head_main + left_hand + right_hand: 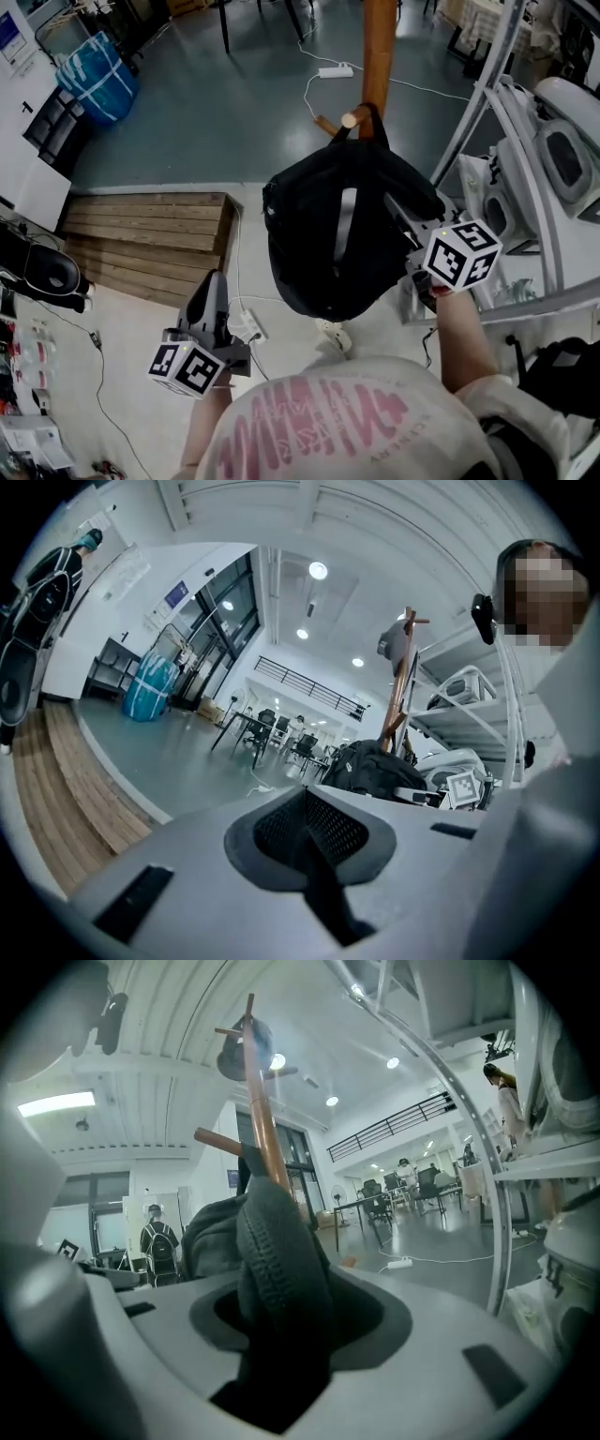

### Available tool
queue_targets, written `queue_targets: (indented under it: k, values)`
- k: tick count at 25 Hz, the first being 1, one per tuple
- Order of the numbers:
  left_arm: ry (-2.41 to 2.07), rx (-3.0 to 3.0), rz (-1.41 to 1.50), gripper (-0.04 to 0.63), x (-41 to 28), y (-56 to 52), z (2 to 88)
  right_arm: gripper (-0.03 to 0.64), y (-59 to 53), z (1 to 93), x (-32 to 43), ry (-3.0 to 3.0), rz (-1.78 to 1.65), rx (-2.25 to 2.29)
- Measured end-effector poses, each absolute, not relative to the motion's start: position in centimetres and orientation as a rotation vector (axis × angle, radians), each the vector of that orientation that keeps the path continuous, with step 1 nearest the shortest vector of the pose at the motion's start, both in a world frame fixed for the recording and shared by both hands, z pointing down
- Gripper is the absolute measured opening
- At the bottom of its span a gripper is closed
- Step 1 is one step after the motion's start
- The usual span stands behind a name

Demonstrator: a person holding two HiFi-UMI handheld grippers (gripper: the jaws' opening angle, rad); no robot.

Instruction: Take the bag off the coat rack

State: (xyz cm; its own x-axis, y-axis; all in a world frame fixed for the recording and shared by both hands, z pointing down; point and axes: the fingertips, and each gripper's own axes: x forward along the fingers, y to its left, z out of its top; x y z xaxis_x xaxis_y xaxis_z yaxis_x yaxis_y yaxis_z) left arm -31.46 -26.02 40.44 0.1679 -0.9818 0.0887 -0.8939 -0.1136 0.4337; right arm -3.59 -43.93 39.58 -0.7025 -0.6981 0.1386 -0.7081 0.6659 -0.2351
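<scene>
Head view. The bag point(337, 234), a black backpack, hangs on the coat rack point(379, 47). Its top loop is hooked over a wooden peg point(349, 119) that sticks out from the rack's pole. The bag's long axis runs down alongside the pole, top end at the peg and rounded bottom end toward the floor. A pale strip point(346, 225) on the bag's outer face lies along that same axis, and this face is turned away from the pole toward us.

Right hand-held gripper point(408, 217): it is at the side of the bag, below the peg. In the right gripper view, the jaws point(281, 1335) are at about half width, closed on a padded, zip-edged fold of the bag point(277, 1241). The fold fills the gap between them. The rack's pole point(262, 1129) rises directly behind the fold.

Left hand-held gripper point(214, 281): it is low and well apart from the rack, on the far side of the bag from the right one. In the left gripper view, its jaws point(309, 841) are pressed together with nothing between them. The bag point(375, 766) and the rack point(403, 686) appear in the distance beyond the jaws.

A white power strip point(335, 71) lies on the floor just beside the rack's pole.
</scene>
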Motion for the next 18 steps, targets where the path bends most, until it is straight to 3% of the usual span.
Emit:
queue_targets:
  k: [8, 12, 18]
  values:
    - [-1.589, 2.289, -0.418, 0.008, -29.0, -29.0, 37.1, 0.193, -44.0, 39.5, -3.5, -2.856, 0.413, 1.134]
    - [-1.485, 2.388, -0.427, 0.202, -27.7, -31.0, 36.3, 0.195, -44.1, 39.6, -3.6, -2.853, 0.420, 1.132]
    - [-1.334, 2.559, -0.272, 0.320, -24.3, -35.4, 35.8, 0.196, -43.9, 39.7, -3.6, -2.859, 0.433, 1.082]
